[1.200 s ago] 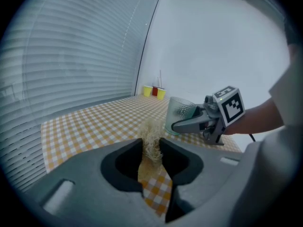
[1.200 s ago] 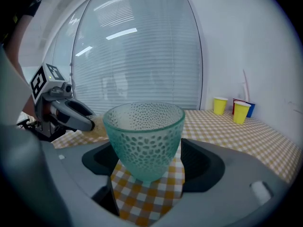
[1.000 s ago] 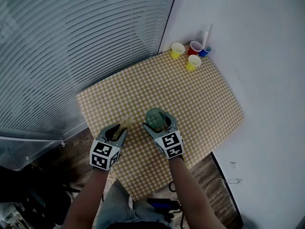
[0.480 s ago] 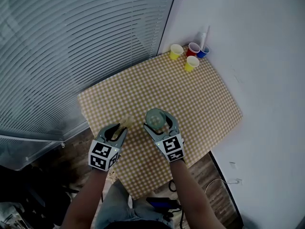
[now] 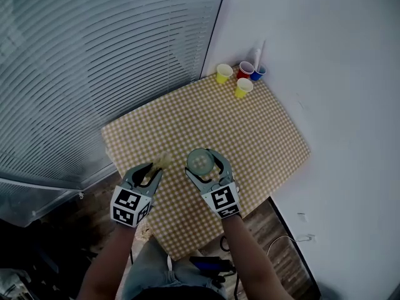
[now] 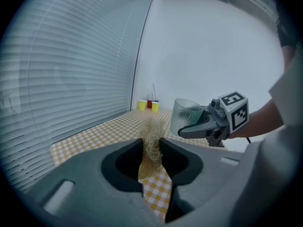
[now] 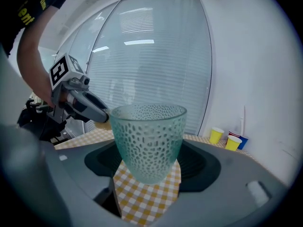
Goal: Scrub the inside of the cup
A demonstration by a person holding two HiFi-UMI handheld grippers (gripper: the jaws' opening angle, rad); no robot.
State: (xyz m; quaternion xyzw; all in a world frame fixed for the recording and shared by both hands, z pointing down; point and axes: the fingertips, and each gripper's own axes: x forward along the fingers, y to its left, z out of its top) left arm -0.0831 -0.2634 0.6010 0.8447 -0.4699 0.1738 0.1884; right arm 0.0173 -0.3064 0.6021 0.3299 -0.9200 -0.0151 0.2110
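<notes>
Between the left tool's (image 5: 155, 169) jaws, the pinched scrubber (image 6: 151, 143) is partly hidden.

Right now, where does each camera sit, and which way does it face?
Head view: on the person's head, facing steeply down at the checked table; both forearms, left tongs and right tongs show.
Left gripper view: on the left tongs, facing along jaws gripping a fibrous scrubber toward the white wall; right tongs and forearm show.
Right gripper view: on the right tongs, facing past its held translucent dimpled cup toward the blinds; left tongs show.
Shared: all show the coloured cups in the far corner.
</notes>
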